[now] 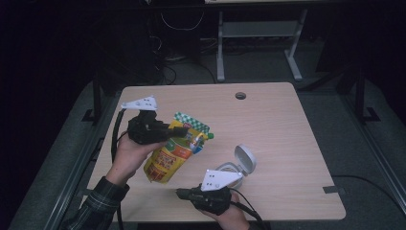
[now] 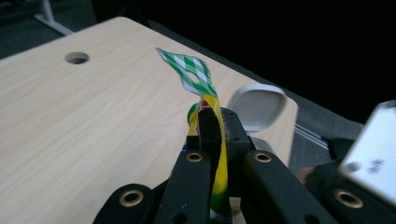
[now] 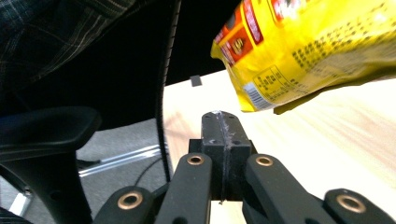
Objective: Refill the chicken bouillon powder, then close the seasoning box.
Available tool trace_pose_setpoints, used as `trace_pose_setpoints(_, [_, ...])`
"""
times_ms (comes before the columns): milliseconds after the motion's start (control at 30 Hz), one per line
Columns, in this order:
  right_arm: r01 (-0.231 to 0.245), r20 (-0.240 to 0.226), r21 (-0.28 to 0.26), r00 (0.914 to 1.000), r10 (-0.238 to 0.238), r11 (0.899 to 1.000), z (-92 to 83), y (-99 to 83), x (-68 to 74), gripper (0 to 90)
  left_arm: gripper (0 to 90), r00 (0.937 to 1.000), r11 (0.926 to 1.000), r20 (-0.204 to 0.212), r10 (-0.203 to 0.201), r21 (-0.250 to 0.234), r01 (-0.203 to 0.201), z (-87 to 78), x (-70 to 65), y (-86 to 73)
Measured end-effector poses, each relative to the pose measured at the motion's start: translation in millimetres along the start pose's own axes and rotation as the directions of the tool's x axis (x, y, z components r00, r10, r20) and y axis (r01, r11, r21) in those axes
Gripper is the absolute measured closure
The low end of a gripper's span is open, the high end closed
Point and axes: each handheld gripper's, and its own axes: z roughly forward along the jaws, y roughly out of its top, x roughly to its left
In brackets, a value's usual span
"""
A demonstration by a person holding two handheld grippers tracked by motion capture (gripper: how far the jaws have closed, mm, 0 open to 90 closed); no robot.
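On the wooden counter (image 1: 287, 143) we count one pouch, one small white container, and two grippers, one in each hand. The yellow pouch (image 1: 174, 153), with a green-and-white checked top edge, hangs in the air over the left part of the counter, tilted, its checked end up and toward the middle and its bottom corner down toward the person. We see the left gripper (image 1: 179, 130) pinching it: in the left gripper view the jaws are closed flat on the thin yellow film (image 2: 219, 140) just below the checked strip, which sticks up above them. The pouch looks sealed, and we cannot tell what is in it.

The white container (image 1: 234, 168) sits near the front edge, right of the pouch and apart from it. Its round lid (image 1: 245, 157) is flipped up and back. The grey plate of the right gripper covers most of its mouth, so we cannot say whether anything is inside.

The right gripper (image 1: 184, 193) is held low at the front edge, pointing left. In the right gripper view its jaws (image 3: 220, 135) are pressed together with nothing between them, and the pouch's bottom hangs above and beyond them without touching.

The counter also has one round hole (image 1: 241, 95) near its far edge.
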Motion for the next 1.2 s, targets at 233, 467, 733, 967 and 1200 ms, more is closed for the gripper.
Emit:
trace_pose_setpoints(233, [-0.017, 0.046, 0.021, 0.9988, 0.016, 1.000, -17.5, 7.9, -8.9, 89.8, 90.0, 0.9993, 0.9993, -0.037, 0.000, -0.037, -0.002, -0.2, 19.5, -7.6])
trace_pose_setpoints(467, [-0.029, 0.080, 0.027, 0.9964, 0.027, 0.999, -37.7, 9.9, -20.6, 89.8, 89.9, 0.9983, 0.9965, -0.050, 0.029, -0.077, -0.033, 5.7, 36.7, -10.6])
trace_pose_setpoints(733, [-0.024, 0.123, 0.038, 0.9922, 0.019, 0.999, -61.1, 10.7, -31.1, 89.9, 89.8, 0.9963, 0.9907, -0.071, 0.047, -0.124, -0.056, 20.0, 53.8, -14.5])
trace_pose_setpoints(967, [-0.029, 0.163, 0.041, 0.9864, 0.022, 0.999, -83.8, 4.8, -42.1, 89.8, 89.8, 0.9930, 0.9865, -0.091, 0.076, -0.138, -0.088, 32.2, 68.2, -29.9])
trace_pose_setpoints(1200, [-0.046, 0.192, 0.036, 0.9807, 0.038, 0.998, -101.6, -3.4, -49.8, 89.8, 89.5, 0.9917, 0.9873, -0.115, 0.059, -0.140, -0.075, 28.9, 71.3, -60.6])
